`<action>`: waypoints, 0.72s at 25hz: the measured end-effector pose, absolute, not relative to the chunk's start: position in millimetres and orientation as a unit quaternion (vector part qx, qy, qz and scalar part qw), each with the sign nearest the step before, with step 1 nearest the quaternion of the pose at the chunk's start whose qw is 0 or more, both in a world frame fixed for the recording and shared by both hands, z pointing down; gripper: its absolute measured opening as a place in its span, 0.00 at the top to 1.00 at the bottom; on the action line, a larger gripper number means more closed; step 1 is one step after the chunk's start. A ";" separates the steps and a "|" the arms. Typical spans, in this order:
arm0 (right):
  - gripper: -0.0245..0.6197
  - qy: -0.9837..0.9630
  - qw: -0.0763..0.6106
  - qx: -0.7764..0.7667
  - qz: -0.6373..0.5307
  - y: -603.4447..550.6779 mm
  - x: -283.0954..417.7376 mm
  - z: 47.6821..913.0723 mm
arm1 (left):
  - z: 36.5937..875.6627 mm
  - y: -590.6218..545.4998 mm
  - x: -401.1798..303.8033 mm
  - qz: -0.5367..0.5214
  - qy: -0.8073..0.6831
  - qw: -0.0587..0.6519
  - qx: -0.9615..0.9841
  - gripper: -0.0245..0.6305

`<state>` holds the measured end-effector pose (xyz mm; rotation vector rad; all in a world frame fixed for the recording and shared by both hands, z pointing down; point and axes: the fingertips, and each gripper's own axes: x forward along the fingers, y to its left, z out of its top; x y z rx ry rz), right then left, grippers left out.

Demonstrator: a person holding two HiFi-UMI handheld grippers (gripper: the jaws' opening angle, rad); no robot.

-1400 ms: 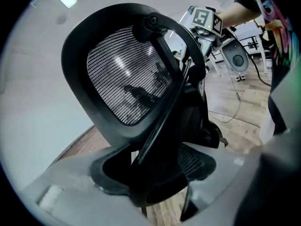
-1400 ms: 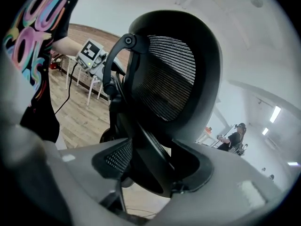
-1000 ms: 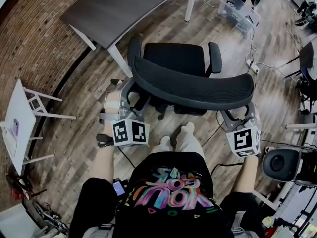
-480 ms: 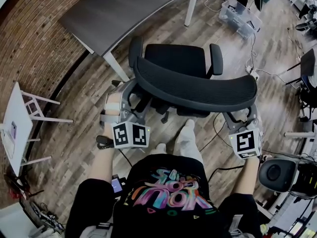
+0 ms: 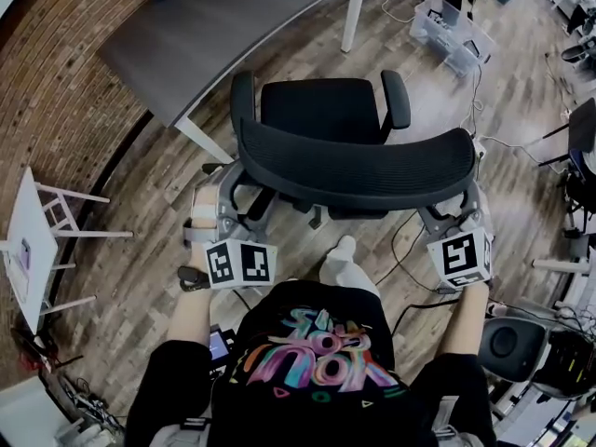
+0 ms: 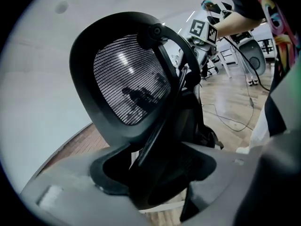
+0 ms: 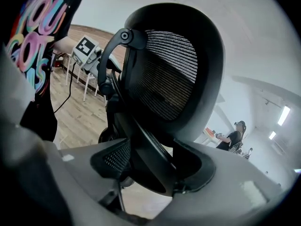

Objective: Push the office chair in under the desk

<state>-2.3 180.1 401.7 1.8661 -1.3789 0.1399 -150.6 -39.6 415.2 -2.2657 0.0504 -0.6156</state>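
A black office chair stands in the middle of the head view, its seat (image 5: 321,110) facing the dark grey desk (image 5: 214,26) with white legs at the upper left. Its mesh backrest (image 5: 358,168) curves across in front of me. My left gripper (image 5: 240,182) is shut on the backrest's left edge, and my right gripper (image 5: 456,205) is shut on its right edge. In the left gripper view the backrest frame (image 6: 141,79) runs down between the jaws of the left gripper (image 6: 160,173). The right gripper view has the mesh back (image 7: 169,74) held likewise by the right gripper (image 7: 155,168).
A white side table (image 5: 28,240) stands at the left on the brick-patterned floor. A clear plastic box (image 5: 447,26) and cables (image 5: 484,128) lie at the upper right. A round black device (image 5: 503,338) sits at the lower right. The person's foot (image 5: 340,254) is just behind the chair base.
The chair and both grippers have moved forward toward the desk. The seat's front now lies closer to the desk's edge. Both grips are unchanged.
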 end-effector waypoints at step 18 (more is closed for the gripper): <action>0.52 -0.613 0.397 0.683 0.014 112.7 160.1 399.7 | 418.7 -72.5 -28.4 -0.280 0.104 0.375 -0.878 0.49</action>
